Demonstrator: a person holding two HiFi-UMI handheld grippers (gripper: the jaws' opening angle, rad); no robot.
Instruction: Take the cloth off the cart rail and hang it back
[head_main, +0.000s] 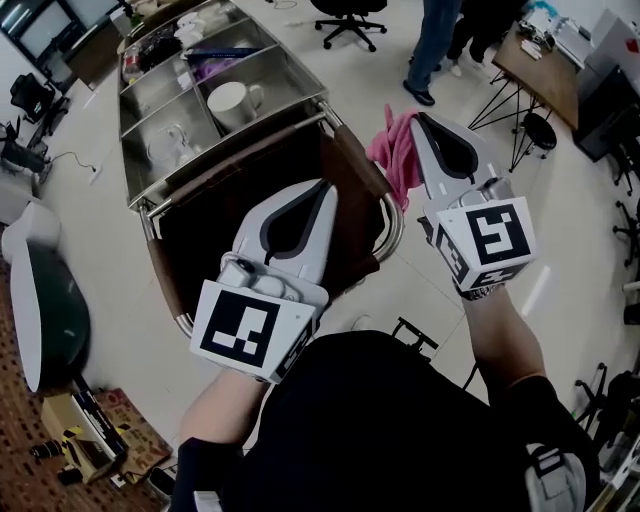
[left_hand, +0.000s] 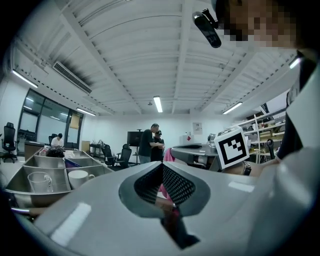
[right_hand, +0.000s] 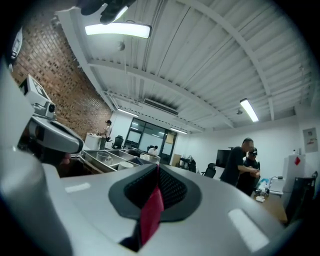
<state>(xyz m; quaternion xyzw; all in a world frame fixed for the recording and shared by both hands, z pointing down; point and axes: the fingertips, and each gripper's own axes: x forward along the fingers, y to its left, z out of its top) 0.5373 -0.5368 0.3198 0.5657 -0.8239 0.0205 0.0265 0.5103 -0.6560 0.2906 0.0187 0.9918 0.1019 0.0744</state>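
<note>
A: Where is the pink cloth (head_main: 393, 150)?

B: It is bunched at the tip of the right gripper (head_main: 420, 120), just beside the right-hand side of the cart rail (head_main: 397, 225). Whether it touches the rail cannot be told from the head view.

A: Does the gripper really have it?

B: Yes. In the right gripper view the jaws are pressed together on a fold of the cloth (right_hand: 151, 215), which hangs down from the tip of the right gripper (right_hand: 156, 167).

A: And the left gripper (head_main: 325, 187)?

B: It hovers to the left of the cloth, over the dark bag (head_main: 220, 225) that the rail frames at the near end of the cart (head_main: 135, 170). In its own view the left gripper (left_hand: 161, 165) has its jaws closed tip to tip with nothing clamped; the cloth (left_hand: 168, 154) shows beyond them.

A: What lies farther out?

B: In the steel compartments on the cart's far side stand a white mug (head_main: 232, 103) and, to its left, a clear glass (head_main: 170, 145). Beyond the cart, at the far right, two people (head_main: 440, 40) stand on the pale floor near an office chair (head_main: 350, 18).
</note>
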